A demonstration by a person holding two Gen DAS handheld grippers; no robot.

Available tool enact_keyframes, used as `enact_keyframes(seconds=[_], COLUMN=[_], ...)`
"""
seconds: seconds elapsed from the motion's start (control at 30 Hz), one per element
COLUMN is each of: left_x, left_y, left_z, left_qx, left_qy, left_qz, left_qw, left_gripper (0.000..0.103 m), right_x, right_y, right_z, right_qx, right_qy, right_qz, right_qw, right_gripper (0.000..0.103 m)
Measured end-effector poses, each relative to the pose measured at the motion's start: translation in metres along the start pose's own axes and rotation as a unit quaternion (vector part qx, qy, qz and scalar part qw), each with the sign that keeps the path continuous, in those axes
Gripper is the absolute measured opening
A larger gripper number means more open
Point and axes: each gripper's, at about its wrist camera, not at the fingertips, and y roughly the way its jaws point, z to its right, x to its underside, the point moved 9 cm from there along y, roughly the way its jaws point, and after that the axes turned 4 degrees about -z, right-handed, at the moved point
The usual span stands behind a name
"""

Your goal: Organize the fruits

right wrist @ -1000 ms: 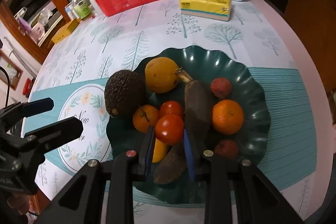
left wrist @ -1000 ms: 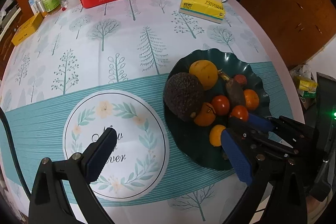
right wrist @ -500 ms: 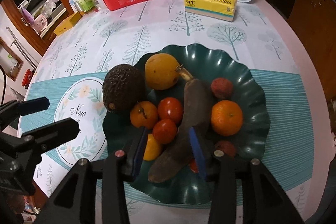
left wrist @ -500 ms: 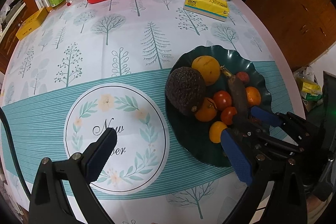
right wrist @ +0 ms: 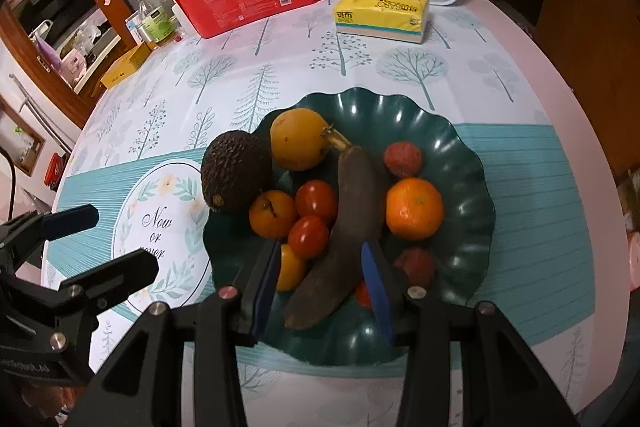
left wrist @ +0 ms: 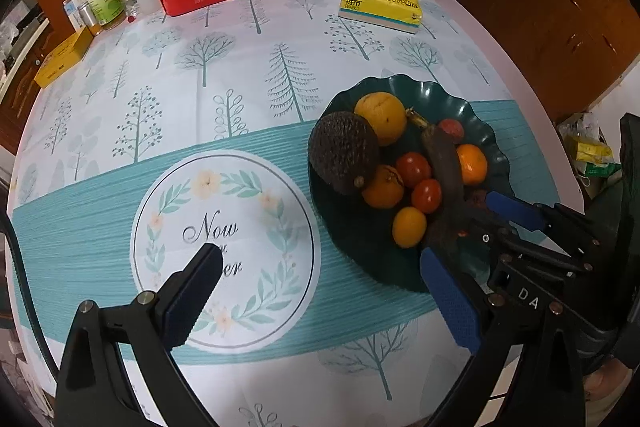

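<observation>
The overripe brown banana point(right wrist: 352, 227) lies in the scalloped green plate point(right wrist: 472, 187) near the worktop's right edge, its long axis running away from the right gripper point(right wrist: 324, 287), whose blue-padded fingers stand open astride its blunt near end. The soft, dull skin likely bruises under pressure. The left gripper point(left wrist: 320, 291) hangs wide open over the printed cloth, farther off.

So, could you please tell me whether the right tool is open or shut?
Open: the right tool has its blue pads either side of the dark banana, gaps visible.
</observation>
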Motion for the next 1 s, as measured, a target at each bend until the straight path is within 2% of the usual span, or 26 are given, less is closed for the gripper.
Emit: enact_keyframes(seconds=[0.27, 0.5, 0.6, 0.7, 1.0], left_x=[0.026, 0.048, 0.057, 0.064, 0.086], left_y=[-0.027, -0.055, -0.067, -0.077, -0.098], left_z=[-0.010, -0.018, -0.024, -0.029, -0.038], left_qx=[-0.018, -0.029, -0.041, -0.052, -0.067], left_qy=[-0.010, -0.030, -0.038, -0.049, -0.069], left_qz=[0.017, 0.043, 0.058, 0.072, 0.093], left_qw=[0.9996, 0.9982, 0.9967, 0.9949, 0.9910], left_gripper=[0.099, 0.099, 0.099, 0.099, 0.099], right_x=[0.017, 0.036, 0.044, 0.052, 0.064], right_y=[-0.026, -0.059, -0.072, -0.082, -0.107], right_z=[-0.007, -0.031, -0.039, -0.048, -0.070], right_qx=[-0.009, -0.018, -0.008, -0.003, 0.019], right_qy=[0.027, 0.029, 0.025, 0.020, -0.007], right_qz=[0.009, 0.016, 0.024, 0.029, 0.058], right_qw=[1.000, 0.999, 0.999, 0.999, 0.998], right_gripper=[0.043, 0.043, 0.044, 0.051, 0.054])
